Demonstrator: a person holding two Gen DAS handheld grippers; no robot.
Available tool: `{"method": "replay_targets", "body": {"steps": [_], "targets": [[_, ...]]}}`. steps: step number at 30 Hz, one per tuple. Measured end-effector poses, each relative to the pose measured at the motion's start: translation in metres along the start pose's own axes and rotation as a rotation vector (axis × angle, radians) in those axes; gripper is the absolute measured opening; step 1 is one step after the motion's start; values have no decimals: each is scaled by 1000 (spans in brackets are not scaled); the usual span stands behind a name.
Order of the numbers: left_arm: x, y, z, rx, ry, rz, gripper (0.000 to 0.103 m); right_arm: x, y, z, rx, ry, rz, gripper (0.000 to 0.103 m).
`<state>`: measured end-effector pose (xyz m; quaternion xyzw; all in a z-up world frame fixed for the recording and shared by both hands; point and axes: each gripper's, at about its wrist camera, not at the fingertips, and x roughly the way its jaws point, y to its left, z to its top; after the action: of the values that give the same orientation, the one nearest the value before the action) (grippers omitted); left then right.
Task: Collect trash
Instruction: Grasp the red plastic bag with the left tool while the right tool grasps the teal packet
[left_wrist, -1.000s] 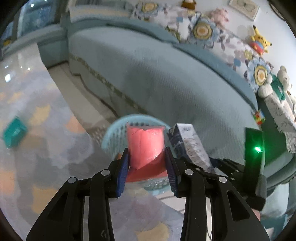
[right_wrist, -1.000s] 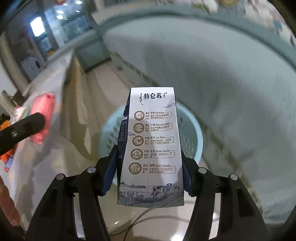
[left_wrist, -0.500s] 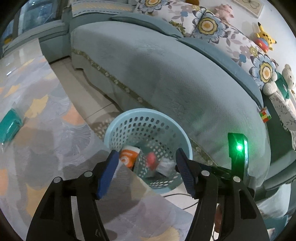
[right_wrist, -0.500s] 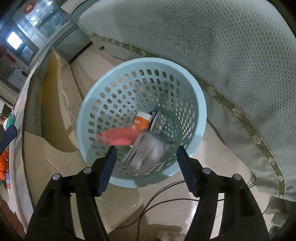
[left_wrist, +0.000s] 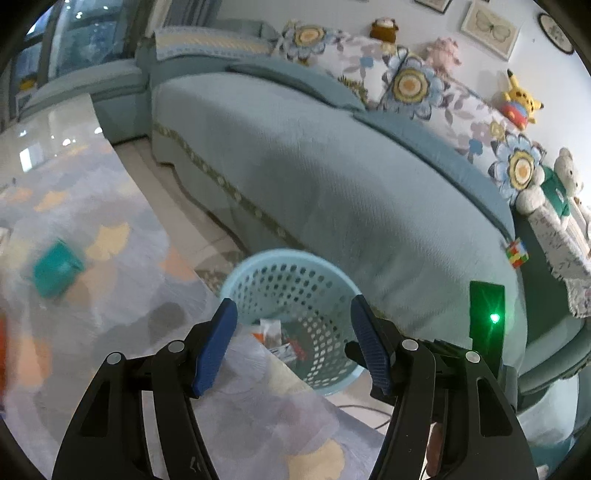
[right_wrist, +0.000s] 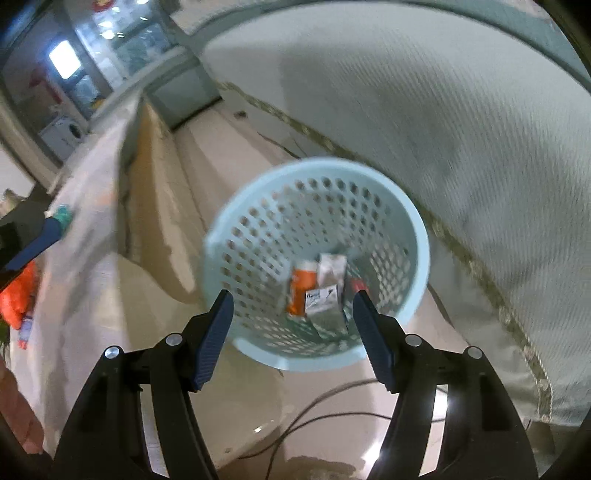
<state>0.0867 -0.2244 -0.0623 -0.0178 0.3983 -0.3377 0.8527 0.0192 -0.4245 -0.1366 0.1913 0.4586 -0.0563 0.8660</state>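
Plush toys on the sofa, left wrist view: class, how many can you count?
4: a brown one and a pink one on the backrest, a yellow one further right, a white bear at the right edge. Others may be hidden.

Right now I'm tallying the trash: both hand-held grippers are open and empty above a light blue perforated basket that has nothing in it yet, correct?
Not quite. The basket isn't empty: the right wrist view shows cartons lying in its bottom. The rest holds.

A basket (right_wrist: 413, 229) stands on the floor (right_wrist: 229, 417) between a sofa (left_wrist: 332, 177) and a table (left_wrist: 110, 266). Cartons (right_wrist: 325, 291) lie inside it. A box (left_wrist: 55, 273) sits on the table.
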Motion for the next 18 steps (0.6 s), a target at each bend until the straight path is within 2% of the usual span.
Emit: {"method": "replay_targets", "body": {"steps": [3, 8, 14, 16, 18], "targets": [[-34, 5, 6, -12, -59, 15, 62, -24, 28, 7, -59, -61, 37, 63], [-92, 27, 9, -44, -141, 79, 71, -50, 80, 16, -159, -133, 117, 63], [-162, 78, -6, -104, -223, 229, 80, -59, 147, 21, -293, -173, 191, 63], [-184, 101, -16, -146, -269, 322, 83, -57, 166, 22, -328, -178, 201, 63], [-202, 127, -28, -200, -292, 376, 85, -50, 187, 22, -356, -176, 202, 64]]}}
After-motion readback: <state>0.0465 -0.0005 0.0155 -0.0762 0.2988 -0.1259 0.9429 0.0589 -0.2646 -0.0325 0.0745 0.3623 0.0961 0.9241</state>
